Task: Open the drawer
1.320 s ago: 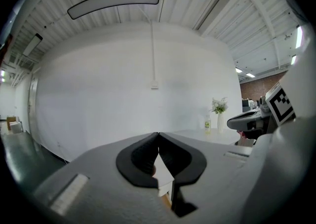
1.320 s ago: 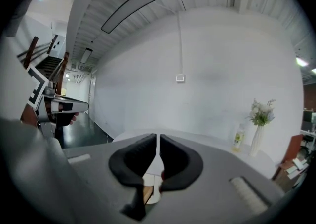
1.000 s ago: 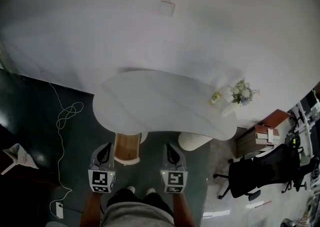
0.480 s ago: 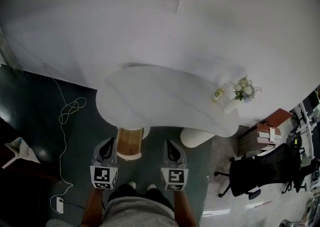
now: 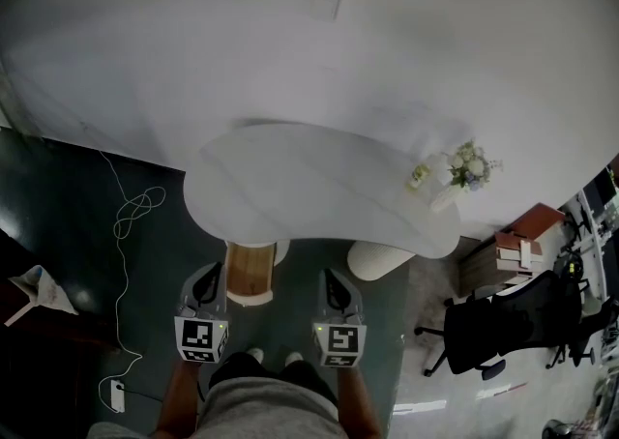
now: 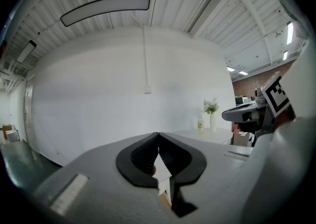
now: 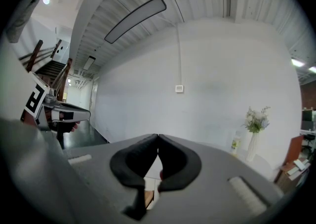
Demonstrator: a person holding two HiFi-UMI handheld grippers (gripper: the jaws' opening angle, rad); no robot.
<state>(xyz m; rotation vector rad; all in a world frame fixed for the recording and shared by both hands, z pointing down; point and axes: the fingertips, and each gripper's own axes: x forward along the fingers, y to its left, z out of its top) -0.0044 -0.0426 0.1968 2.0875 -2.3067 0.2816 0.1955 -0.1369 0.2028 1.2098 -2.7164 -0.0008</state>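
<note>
A wood-coloured unit (image 5: 250, 273) stands under the front left edge of the white curved table (image 5: 309, 190); I cannot make out a drawer front on it. My left gripper (image 5: 207, 282) is held low in front of the person, just left of that unit and short of the table edge, jaws shut and empty. My right gripper (image 5: 331, 284) is level with it, to the unit's right, also shut on nothing. In the left gripper view the left gripper (image 6: 158, 134) has its tips touching; the right gripper (image 7: 158, 136) shows the same in its own view.
A vase of flowers (image 5: 467, 171) and a small bottle (image 5: 419, 176) stand at the table's right end. A white round pedestal (image 5: 379, 258) sits under the right side. A black office chair (image 5: 498, 331) is at the right, a cable (image 5: 135, 215) on the dark floor at the left.
The head view has shifted slightly, so the table sits a little differently in the picture. Both grippers stay side by side and shut.
</note>
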